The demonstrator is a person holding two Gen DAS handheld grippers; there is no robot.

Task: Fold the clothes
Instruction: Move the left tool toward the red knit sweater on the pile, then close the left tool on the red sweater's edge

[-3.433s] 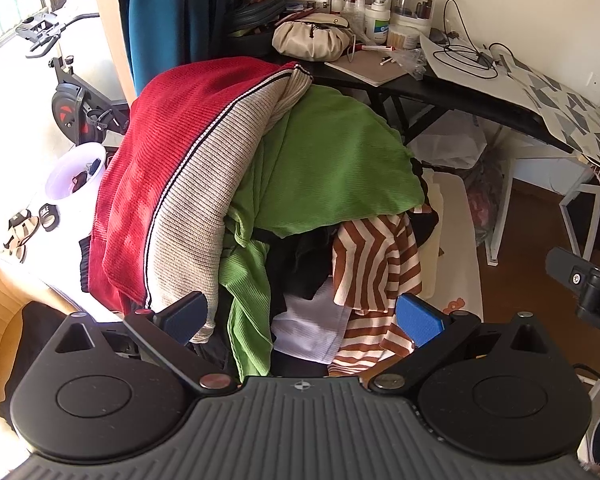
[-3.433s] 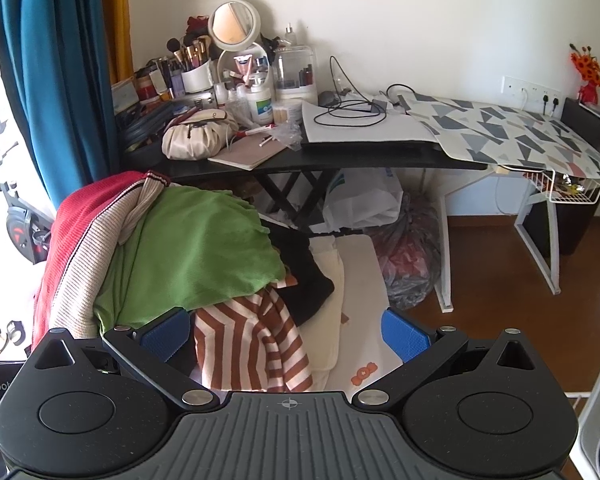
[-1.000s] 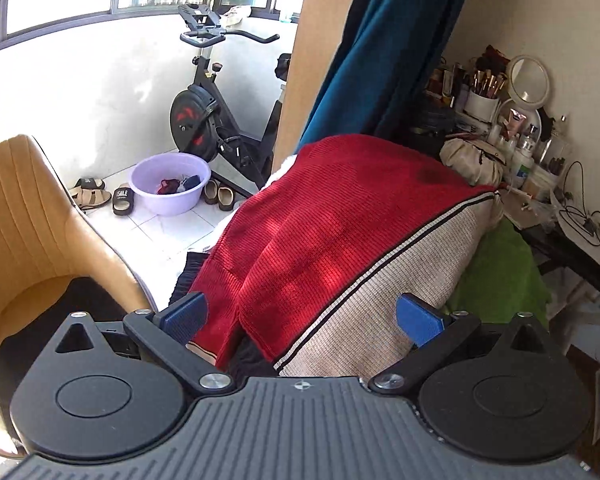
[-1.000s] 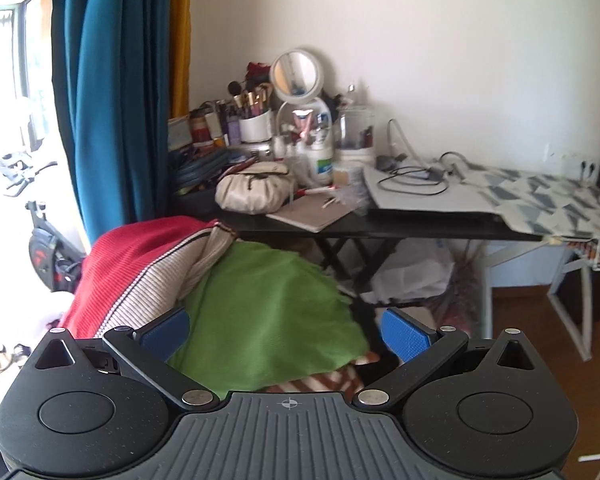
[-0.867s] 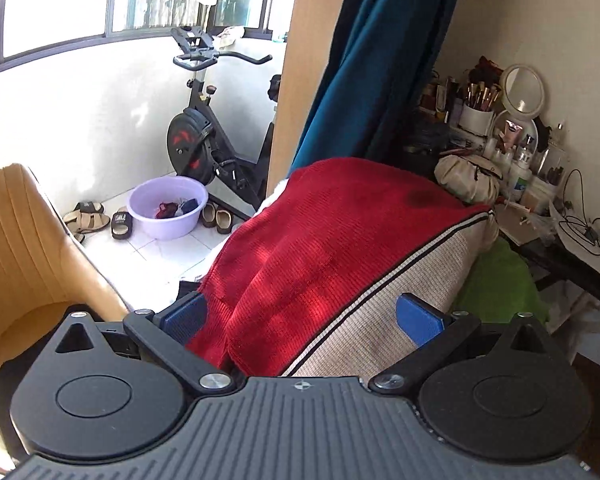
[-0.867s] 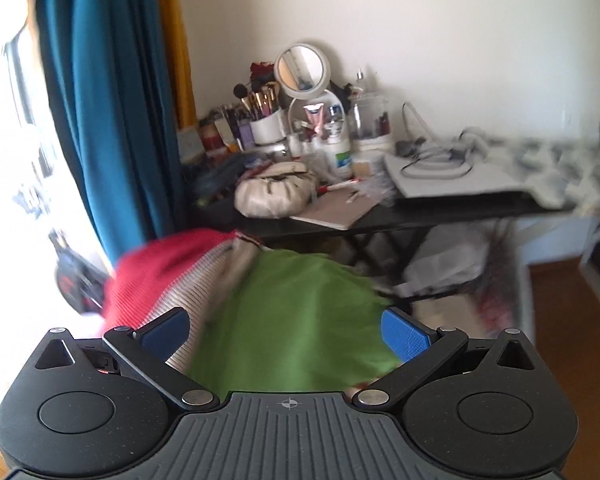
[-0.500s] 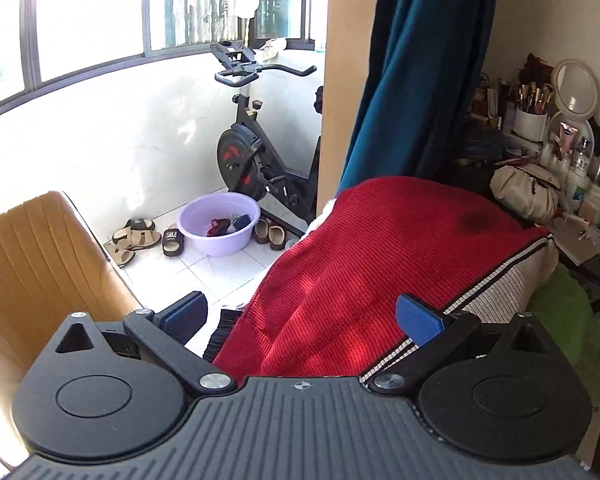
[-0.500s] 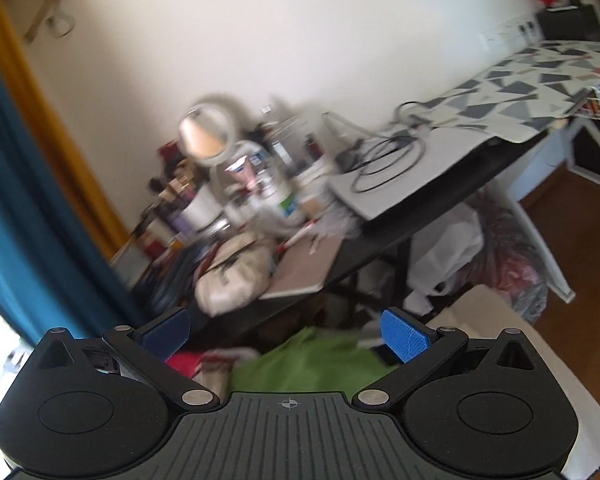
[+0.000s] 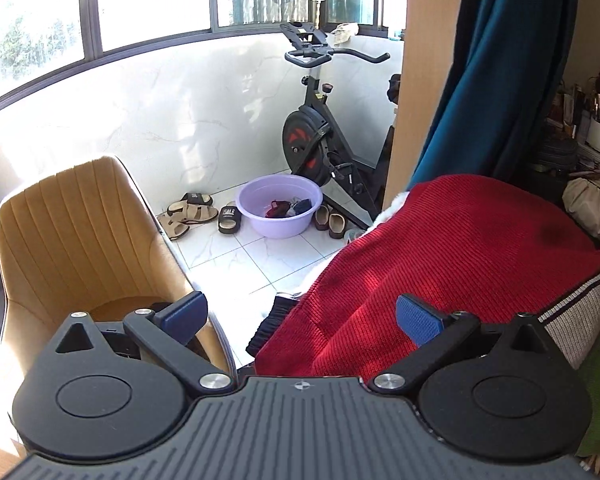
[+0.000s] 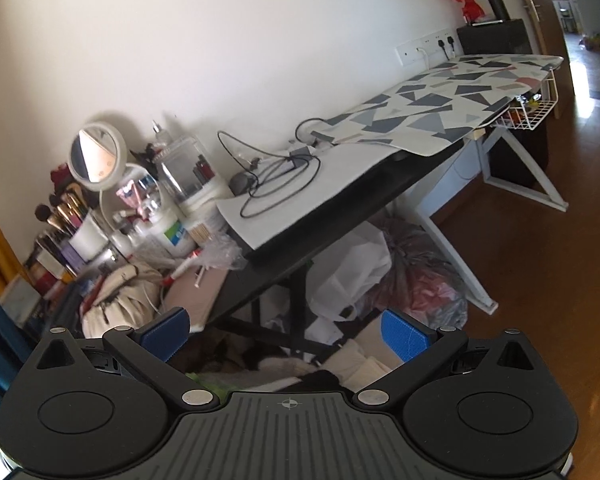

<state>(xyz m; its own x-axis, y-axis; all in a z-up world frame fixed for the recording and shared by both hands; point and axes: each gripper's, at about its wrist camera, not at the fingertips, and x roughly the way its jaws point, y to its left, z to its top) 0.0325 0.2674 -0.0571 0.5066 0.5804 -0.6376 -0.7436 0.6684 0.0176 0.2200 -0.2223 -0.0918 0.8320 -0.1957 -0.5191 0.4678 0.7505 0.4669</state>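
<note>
The right gripper [image 10: 286, 334], jaws wide apart, faces a cluttered black desk [image 10: 340, 216], perhaps over clothes.

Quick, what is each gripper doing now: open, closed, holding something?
Left gripper: open, holding nothing; the red sweater is just ahead.
Right gripper: open, holding nothing.

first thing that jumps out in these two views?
The red knit sweater heaped at the lower right of the left wrist view, beside a tan chair. Behind it, a lilac basin and an exercise bike stand by the windows. The right wrist view shows a cluttered desk.
</note>
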